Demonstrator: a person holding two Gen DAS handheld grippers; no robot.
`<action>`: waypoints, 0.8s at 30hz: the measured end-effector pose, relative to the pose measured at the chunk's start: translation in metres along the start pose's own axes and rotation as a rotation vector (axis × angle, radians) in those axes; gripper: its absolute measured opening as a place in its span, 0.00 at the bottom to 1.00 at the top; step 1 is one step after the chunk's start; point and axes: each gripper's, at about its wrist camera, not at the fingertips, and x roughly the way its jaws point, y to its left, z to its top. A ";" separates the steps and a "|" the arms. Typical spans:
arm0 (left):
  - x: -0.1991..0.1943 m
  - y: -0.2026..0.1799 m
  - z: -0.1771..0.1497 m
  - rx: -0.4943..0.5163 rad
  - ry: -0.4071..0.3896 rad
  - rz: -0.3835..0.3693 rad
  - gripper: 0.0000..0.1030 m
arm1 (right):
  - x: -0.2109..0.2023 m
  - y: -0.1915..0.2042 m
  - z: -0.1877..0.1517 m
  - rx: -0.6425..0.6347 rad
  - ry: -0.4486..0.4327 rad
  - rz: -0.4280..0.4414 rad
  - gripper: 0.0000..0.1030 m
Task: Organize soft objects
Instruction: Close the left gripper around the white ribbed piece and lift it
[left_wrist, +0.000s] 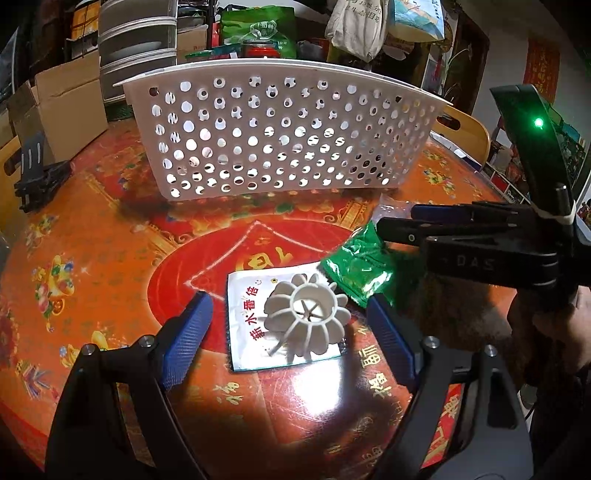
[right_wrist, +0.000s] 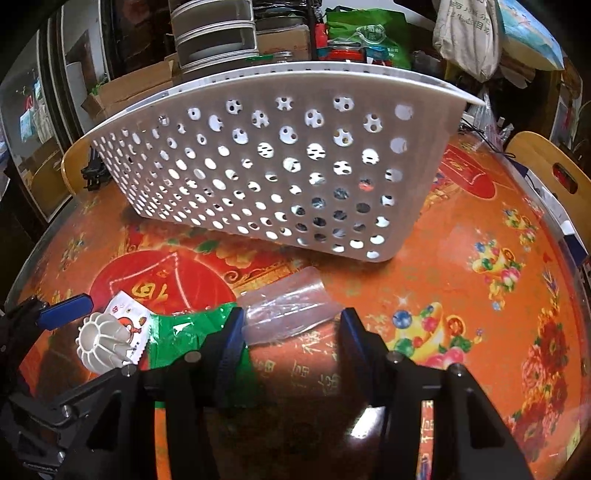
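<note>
- The left wrist view looks down on a white sachet (left_wrist: 258, 314) with red characters, lying flat at lower centre on the orange patterned tabletop (left_wrist: 110, 229); a white ribbed plastic piece (left_wrist: 306, 314) rests on it.
- Only this view shows the right gripper (left_wrist: 397, 218) from the side, coming in from the right edge, with a green light glowing on its body at upper right and part of a hand (left_wrist: 554, 328) behind it.
- A crumpled green foil packet (left_wrist: 354, 269) lies just right of the sachet, under the tips of the right gripper.
- The right wrist view alone shows a clear plastic wrapper (right_wrist: 288, 314) at centre, lying beside the green foil packet (right_wrist: 192, 332).
- The same view shows the sachet (right_wrist: 127, 314) and ribbed piece (right_wrist: 101, 341) at lower left, with one blue tip of the left gripper (right_wrist: 64, 315) near them.
- The white perforated basket (left_wrist: 280, 136) stands across the upper half of both views (right_wrist: 258, 177), well apart from the packets.
- The left gripper (left_wrist: 290, 325) is wide open, its blue fingers (left_wrist: 188, 332) on either side of the sachet and ribbed piece, pressing on neither.
- The right gripper (right_wrist: 291, 332) is partly open; its fingers (right_wrist: 229, 350) flank the near end of the clear wrapper, the left one over the green foil. Whether they pinch the wrapper I cannot tell.
</note>
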 end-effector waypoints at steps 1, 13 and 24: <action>0.000 -0.001 -0.001 0.003 0.000 0.000 0.56 | -0.001 0.001 -0.001 0.000 -0.007 -0.001 0.51; -0.007 -0.001 -0.004 0.016 -0.049 -0.034 0.40 | -0.026 0.000 -0.015 0.017 -0.068 -0.004 0.51; -0.030 -0.001 0.002 0.019 -0.102 -0.013 0.40 | -0.060 0.000 -0.028 0.030 -0.135 0.012 0.51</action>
